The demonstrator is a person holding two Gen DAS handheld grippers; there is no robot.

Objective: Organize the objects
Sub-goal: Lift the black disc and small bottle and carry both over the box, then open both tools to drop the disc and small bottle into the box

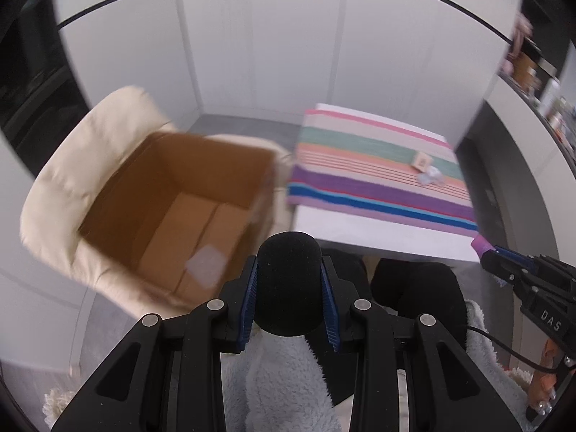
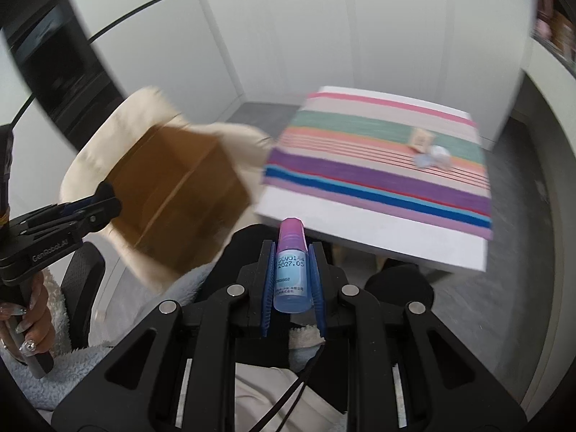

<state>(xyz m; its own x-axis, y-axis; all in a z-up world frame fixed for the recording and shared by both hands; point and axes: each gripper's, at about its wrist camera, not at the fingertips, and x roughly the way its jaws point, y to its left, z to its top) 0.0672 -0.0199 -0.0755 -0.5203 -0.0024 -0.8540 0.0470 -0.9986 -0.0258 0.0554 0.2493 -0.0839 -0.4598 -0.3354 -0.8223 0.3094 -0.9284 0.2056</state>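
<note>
Between the fingers of the left gripper (image 1: 289, 288) a soft, light foam cylinder (image 1: 289, 280) is being squeezed mid-body; between those of the right gripper (image 2: 292, 273) a small, smooth, probably slippery bottle (image 2: 291, 270) is being held.

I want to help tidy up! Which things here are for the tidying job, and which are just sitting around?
For the job:
- black foam cover, in the left gripper
- small bottle, in the right gripper
- cardboard box
- small items on the striped cloth

Just around:
- cream cushion
- white table
</note>
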